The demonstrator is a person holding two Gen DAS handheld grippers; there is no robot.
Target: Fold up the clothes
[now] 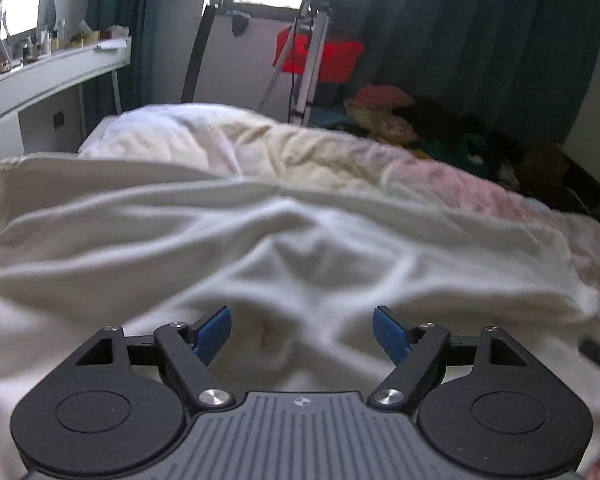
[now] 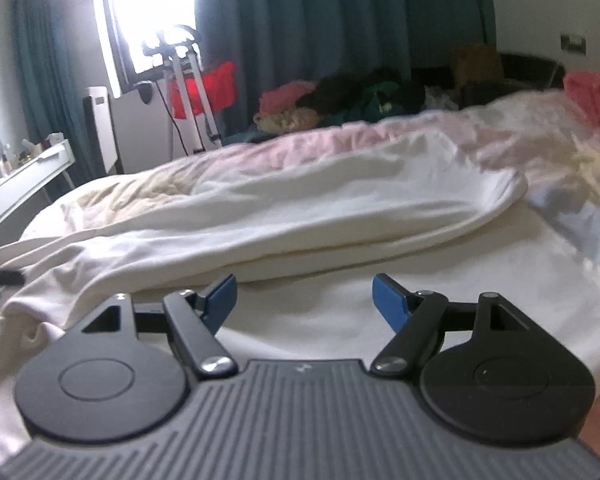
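A white garment [image 1: 284,248] lies rumpled across the bed and fills the lower half of the left wrist view. My left gripper [image 1: 302,330] hovers over its creased cloth, open, with nothing between the blue pads [image 1: 216,330]. In the right wrist view the same white garment [image 2: 340,204] shows a folded-over layer with a rounded edge at the right. My right gripper [image 2: 304,300] stands open just in front of that fold, above flat white cloth, and holds nothing.
A pale quilt [image 1: 300,152] covers the bed behind the garment. A heap of coloured clothes [image 2: 340,100] lies at the far side by teal curtains [image 2: 320,20]. A white desk [image 1: 48,76] with small bottles stands at the left. A tripod [image 1: 312,60] stands before something red [image 1: 332,60] near the window.
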